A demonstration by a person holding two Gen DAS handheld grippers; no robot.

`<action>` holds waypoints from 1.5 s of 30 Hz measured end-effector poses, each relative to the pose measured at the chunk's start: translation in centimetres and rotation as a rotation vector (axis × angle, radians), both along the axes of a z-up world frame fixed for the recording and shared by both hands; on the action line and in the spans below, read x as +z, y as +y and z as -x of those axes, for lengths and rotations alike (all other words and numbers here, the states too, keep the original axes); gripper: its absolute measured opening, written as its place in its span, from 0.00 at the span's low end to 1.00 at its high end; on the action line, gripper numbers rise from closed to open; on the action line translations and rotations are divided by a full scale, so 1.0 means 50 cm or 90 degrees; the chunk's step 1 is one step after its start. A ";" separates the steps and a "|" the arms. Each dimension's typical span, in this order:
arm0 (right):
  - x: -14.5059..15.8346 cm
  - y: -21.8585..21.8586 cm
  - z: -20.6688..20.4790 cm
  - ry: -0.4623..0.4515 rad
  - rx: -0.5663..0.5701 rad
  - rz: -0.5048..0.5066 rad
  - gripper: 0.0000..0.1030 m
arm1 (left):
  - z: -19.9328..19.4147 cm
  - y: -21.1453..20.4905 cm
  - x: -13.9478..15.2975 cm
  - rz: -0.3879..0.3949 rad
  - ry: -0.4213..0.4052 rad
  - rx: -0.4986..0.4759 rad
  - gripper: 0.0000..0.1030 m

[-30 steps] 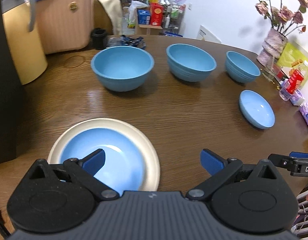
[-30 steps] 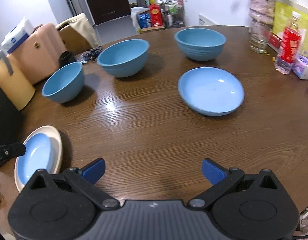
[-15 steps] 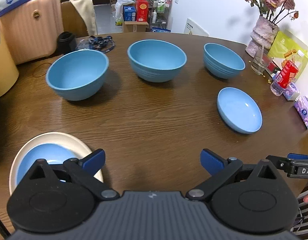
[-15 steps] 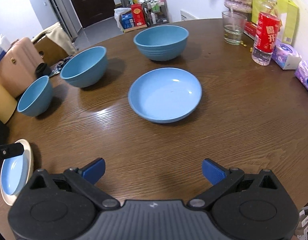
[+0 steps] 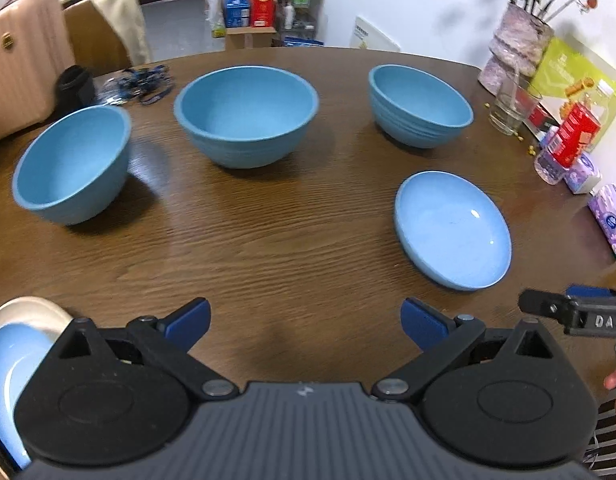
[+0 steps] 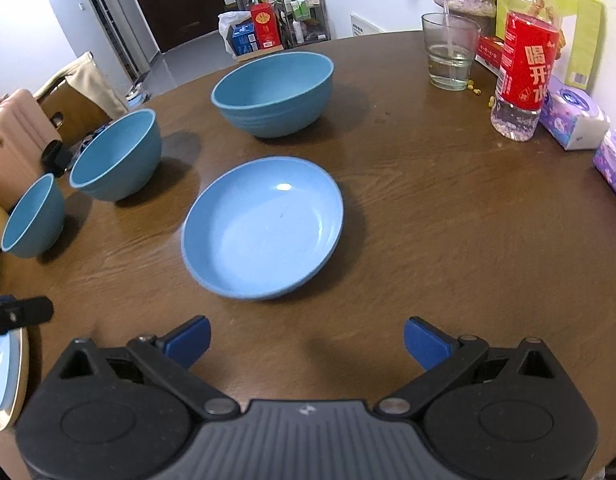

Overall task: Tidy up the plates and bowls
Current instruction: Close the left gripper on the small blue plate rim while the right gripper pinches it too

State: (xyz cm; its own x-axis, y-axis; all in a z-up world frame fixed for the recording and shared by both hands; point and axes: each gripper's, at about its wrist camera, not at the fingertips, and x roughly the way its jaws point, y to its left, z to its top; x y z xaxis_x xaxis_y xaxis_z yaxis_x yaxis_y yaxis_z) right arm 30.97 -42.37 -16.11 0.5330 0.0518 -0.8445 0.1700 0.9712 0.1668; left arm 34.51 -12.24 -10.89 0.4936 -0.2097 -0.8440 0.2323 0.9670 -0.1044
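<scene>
Right wrist view, right tool (image 6: 305, 338) spread wide, low before blue plate (image 6: 263, 227)

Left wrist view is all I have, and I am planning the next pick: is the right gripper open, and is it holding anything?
Observer: The right gripper is open and empty; its blue fingers stand wide apart above the brown wooden table.
Operator: What lies ahead of it?
Observer: The shallow light-blue plate lies just ahead, slightly left of the gripper's midline and apart from the fingers.
Operator: Is the clear drinking glass empty?
Observer: No, it holds a little clear liquid and a thin white stick.
</scene>
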 end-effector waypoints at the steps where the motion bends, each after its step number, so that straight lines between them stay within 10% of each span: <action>1: -0.001 -0.007 -0.008 -0.001 0.003 0.004 1.00 | -0.005 -0.013 -0.002 -0.003 -0.003 -0.004 1.00; 11: -0.012 -0.044 -0.086 -0.004 0.049 0.038 0.99 | -0.063 -0.106 -0.031 -0.002 0.011 -0.012 1.00; 24: -0.037 -0.071 -0.149 -0.002 0.089 0.029 0.71 | -0.134 -0.180 -0.076 -0.001 0.030 0.005 0.99; 36: -0.061 -0.075 -0.183 0.009 0.106 -0.006 0.44 | -0.176 -0.195 -0.119 0.035 0.097 0.017 0.39; 45: -0.074 -0.083 -0.196 0.016 0.101 -0.033 0.22 | -0.190 -0.198 -0.135 0.055 0.113 0.025 0.25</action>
State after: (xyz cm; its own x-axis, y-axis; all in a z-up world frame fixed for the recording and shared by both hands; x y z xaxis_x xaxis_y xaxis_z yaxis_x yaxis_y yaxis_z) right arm 40.75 -46.53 -19.81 0.4936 0.1784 -0.8512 0.0193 0.9762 0.2158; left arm 43.99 -22.12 -17.65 0.3471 -0.2684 -0.8986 0.1656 0.9606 -0.2230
